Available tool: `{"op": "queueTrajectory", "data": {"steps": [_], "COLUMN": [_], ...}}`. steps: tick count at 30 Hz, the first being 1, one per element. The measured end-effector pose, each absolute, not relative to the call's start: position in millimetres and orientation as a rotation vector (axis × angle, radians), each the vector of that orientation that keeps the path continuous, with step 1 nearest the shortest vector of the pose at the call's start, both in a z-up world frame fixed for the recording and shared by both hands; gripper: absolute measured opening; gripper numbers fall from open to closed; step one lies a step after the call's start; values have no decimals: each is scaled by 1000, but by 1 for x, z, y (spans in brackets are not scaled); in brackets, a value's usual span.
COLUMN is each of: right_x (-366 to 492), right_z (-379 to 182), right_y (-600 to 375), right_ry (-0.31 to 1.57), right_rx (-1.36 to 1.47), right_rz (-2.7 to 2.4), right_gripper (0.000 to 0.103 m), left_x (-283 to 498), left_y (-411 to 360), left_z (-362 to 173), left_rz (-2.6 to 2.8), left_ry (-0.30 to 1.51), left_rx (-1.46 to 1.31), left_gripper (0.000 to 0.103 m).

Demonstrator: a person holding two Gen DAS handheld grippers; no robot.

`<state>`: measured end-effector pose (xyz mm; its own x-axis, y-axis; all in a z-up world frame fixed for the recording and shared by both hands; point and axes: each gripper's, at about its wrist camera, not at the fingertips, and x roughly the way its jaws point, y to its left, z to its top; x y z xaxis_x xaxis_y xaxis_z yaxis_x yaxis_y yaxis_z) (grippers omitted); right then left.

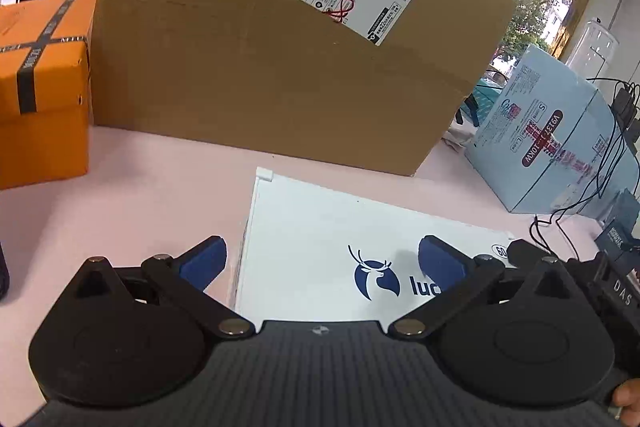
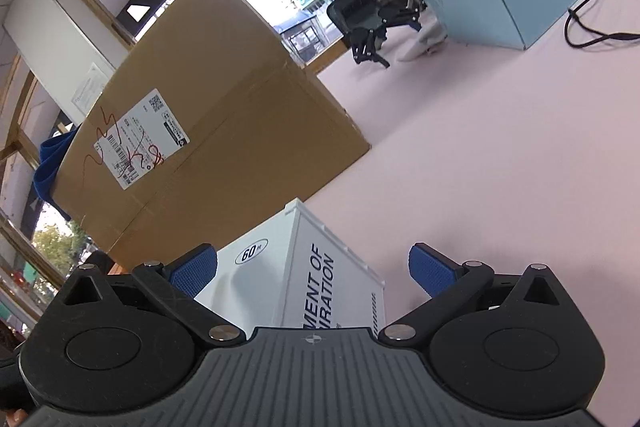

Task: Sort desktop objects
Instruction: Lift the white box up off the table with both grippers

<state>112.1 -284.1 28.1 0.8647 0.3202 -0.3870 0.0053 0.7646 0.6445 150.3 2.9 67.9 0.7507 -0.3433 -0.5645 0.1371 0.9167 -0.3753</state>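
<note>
Blue pads [image 1: 204, 263] of the left gripper [image 1: 322, 263] spread wide, holding nothing; white box [image 1: 332, 227] directly below and ahead, its top face filling the gap, left edge just inside the left pad. Likely hovering above rather than touching, though contact hard to judge from here.

Blue pads [image 2: 194, 269] of the right gripper [image 2: 314, 271] equally wide and empty. Same white box [image 2: 304, 267] under the gap, a corner edge pointing up toward the camera, lettered side face turned to the right finger. Both grippers close over the box; neither clearly nearer.

Long axis of the box apparently running away from the left gripper toward the brown carton [image 1: 280, 59], so a grasp across the shorter width looks the likelier fit, if the span allows.

Beyond, on the pink desk [image 1: 140, 179]: carton just behind the box, orange box [image 1: 40, 87] to the left, pale blue box [image 1: 552, 131] well off to the right.
</note>
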Motion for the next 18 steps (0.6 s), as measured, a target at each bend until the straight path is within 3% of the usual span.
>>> {"op": "queueTrajectory", "data": {"steps": [8,18], "right_x": [119,108], "right_z": [21,34], "right_y": [-275,-253], "right_ry": [628,565], "right_rx": [704,522], "right_rz": [325,366], "right_gripper": [103,103], "left_x": [150,147], "left_y": [1,-1], "left_z": [66,69], "left_rz": [-307,-256], "left_ry": [691,703], "left_rx": [-339,-339], "left_gripper": [103,103]}}
